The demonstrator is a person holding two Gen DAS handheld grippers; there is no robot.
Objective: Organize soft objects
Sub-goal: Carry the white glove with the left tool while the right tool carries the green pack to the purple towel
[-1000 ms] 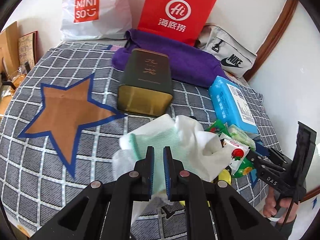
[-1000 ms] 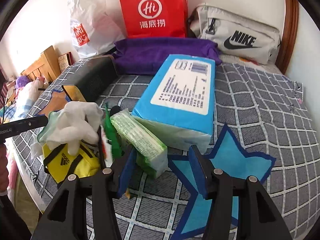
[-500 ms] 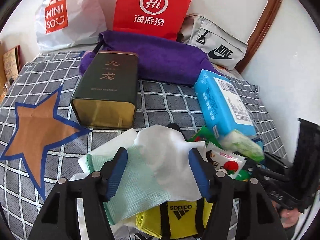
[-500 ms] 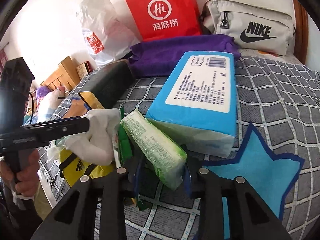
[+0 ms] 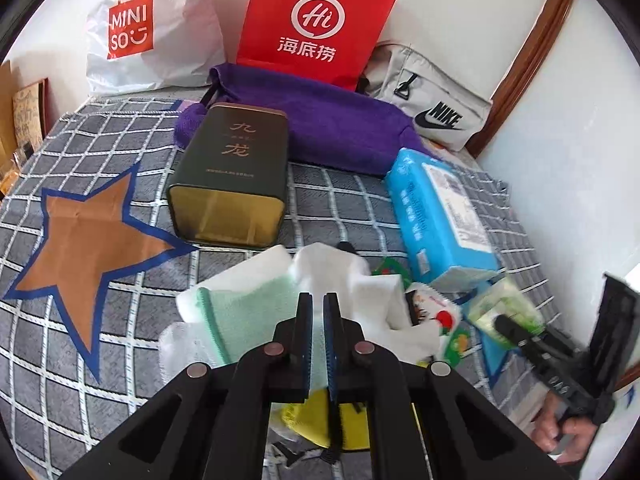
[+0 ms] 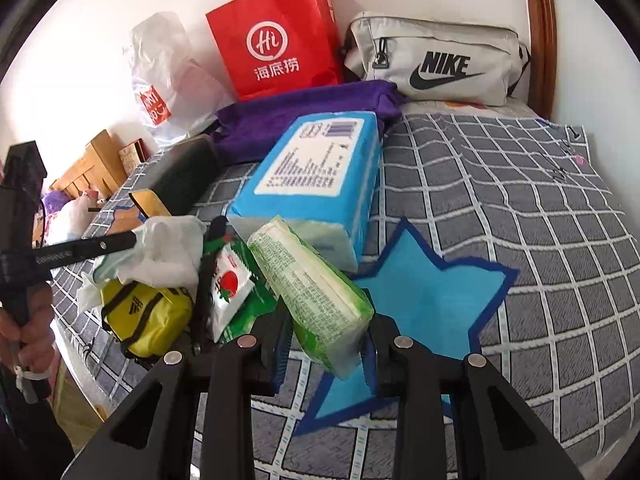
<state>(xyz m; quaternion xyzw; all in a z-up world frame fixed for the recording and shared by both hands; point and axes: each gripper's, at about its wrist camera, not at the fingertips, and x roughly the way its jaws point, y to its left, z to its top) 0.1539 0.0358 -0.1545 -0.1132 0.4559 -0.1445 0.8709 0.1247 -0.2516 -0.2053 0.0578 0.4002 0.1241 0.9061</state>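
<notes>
A heap of soft things sits near the front edge of the bed: a mint-green cloth and a crumpled white cloth lie on top of a yellow pouch, with a strawberry-printed sachet just beside them. The left gripper has its jaws drawn almost together, pinching the mint-green cloth where it meets the white one. To the right of the heap, the right gripper has closed on the near end of a green tissue pack, one pad on each side; the pack tilts up off the bedspread, over a light-blue star patch. Its far end leans against a bigger blue tissue pack. Behind the heap lies a dark green tin on its side, next to an orange-brown star patch on the grey checked bedspread. Along the wall are a purple towel, a red paper bag, a white plastic bag and a grey waist bag.
</notes>
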